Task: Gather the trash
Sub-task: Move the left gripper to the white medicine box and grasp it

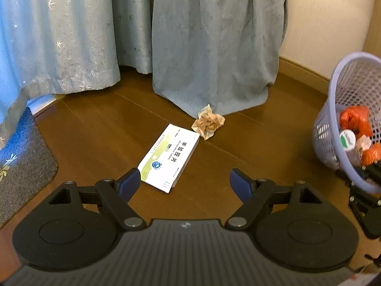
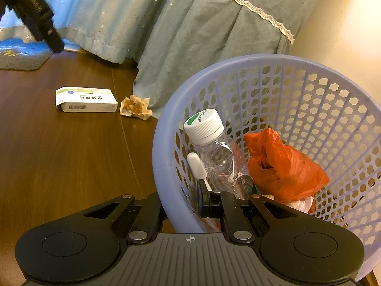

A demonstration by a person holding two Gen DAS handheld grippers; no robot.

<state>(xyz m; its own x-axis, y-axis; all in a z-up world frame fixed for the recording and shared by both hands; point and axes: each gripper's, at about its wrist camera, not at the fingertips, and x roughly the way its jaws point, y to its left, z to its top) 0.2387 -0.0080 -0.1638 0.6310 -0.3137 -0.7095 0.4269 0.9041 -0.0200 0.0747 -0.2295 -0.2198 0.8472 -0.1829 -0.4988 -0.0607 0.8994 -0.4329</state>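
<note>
Brown wooden floor (image 1: pixel 95 131) carried a white medicine box (image 1: pixel 170 158) at the centre of the left wrist frame, with a crumpled paper wad (image 1: pixel 208 124) just beyond it at the hem of a grey-blue curtain (image 1: pixel 214 47). The left gripper (image 1: pixel 184 182) stood with its jaws wide apart and empty, the box just ahead. The right gripper (image 2: pixel 202 202) had its jaws clamped on the rim of the lavender basket (image 2: pixel 164 143), which held a plastic bottle (image 2: pixel 214 150) and an orange bag (image 2: pixel 283 169).
</note>
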